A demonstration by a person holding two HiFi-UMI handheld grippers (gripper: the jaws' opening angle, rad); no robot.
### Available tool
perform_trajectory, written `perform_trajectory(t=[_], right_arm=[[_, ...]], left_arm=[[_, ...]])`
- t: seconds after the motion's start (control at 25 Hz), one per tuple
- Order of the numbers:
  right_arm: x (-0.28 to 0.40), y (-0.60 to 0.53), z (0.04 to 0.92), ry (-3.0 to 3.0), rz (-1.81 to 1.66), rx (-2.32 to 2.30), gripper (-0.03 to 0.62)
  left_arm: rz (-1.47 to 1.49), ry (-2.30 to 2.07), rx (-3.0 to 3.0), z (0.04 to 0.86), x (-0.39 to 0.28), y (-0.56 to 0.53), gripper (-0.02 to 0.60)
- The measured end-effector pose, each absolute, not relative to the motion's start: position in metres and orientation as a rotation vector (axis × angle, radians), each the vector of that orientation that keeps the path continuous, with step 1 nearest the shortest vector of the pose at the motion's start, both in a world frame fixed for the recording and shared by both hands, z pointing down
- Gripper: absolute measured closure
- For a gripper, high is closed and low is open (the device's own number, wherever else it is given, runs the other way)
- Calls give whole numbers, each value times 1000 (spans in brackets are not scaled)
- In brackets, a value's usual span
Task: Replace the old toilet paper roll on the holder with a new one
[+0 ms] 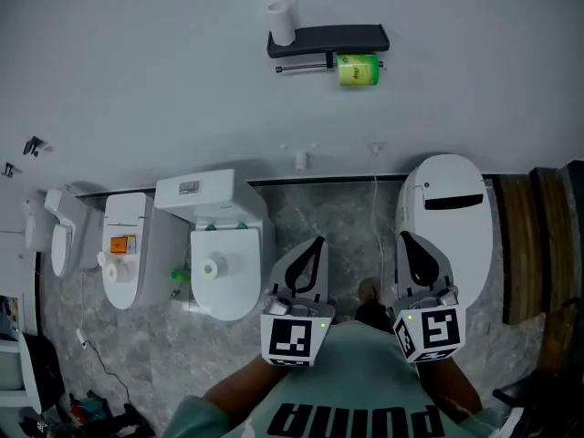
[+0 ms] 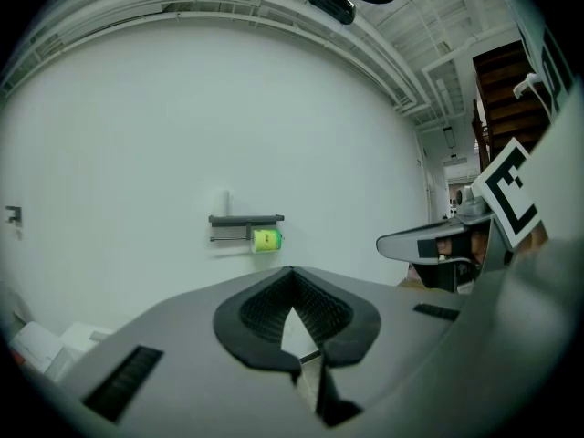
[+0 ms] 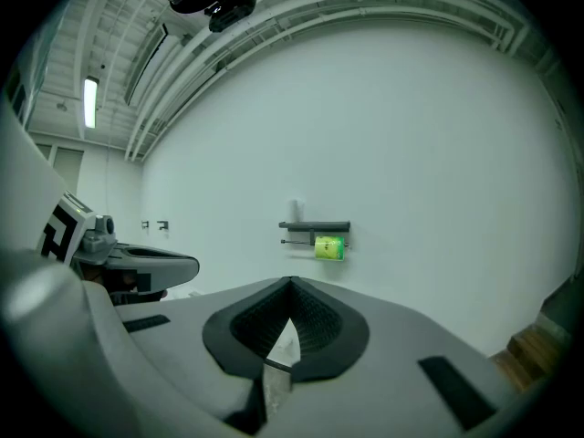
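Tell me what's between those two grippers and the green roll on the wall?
In the head view, only grey floor and white wall, with a small fitting low down, lie between the left gripper, right gripper and green roll.

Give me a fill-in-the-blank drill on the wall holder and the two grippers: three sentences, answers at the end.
1. The roll hanging under the holder is ___ in colour.
2. In the head view, a white roll stands upright on the holder's ___ end.
3. The left gripper and the right gripper are both empty, with their jaws ___.

Missing words: green; left; shut.
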State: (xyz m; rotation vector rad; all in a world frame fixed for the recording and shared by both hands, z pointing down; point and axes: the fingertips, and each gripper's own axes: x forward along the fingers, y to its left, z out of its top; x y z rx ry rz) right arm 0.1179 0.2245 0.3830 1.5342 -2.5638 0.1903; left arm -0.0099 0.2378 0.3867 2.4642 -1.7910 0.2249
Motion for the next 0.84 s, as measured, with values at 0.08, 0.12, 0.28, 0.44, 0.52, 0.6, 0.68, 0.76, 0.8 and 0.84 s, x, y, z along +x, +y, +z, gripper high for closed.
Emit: perform_trajectory(t=[0.08, 0.12, 0.28, 0.44, 0.52, 0.6, 0.68, 0.76, 0.8, 0.84], right_arm=[[115, 225, 386, -2563, 196, 1535, 588], [114, 225, 387, -2562, 197, 1535, 588], [115, 222, 392, -2552, 203, 1541, 588], [120, 219, 392, -2543, 199, 1560, 588], [122, 216, 392, -2540, 196, 1567, 588], [123, 213, 392, -2538, 196, 1571, 588], [124, 211, 392, -2539, 197, 1571, 588], [124, 209, 391, -2541, 198, 1567, 588], [125, 208, 391, -2542, 198, 1565, 588], [125, 208, 391, -2543, 199, 1563, 588]], left_arm=[[256, -1772, 2462, 392, -12, 239, 577], [267, -1764, 2462, 394, -12, 239, 577], [245, -1760, 2484, 393, -9, 235, 577], [261, -1740, 2505, 392, -4, 231, 577], [263, -1736, 2513, 391, -1, 228, 577], [258, -1734, 2520, 389, 0, 225, 577], [232, -1747, 2528, 385, 0, 222, 577], [235, -1750, 2531, 384, 1, 220, 577], [246, -1747, 2532, 384, 1, 219, 577], [257, -1744, 2532, 384, 2, 219, 577]])
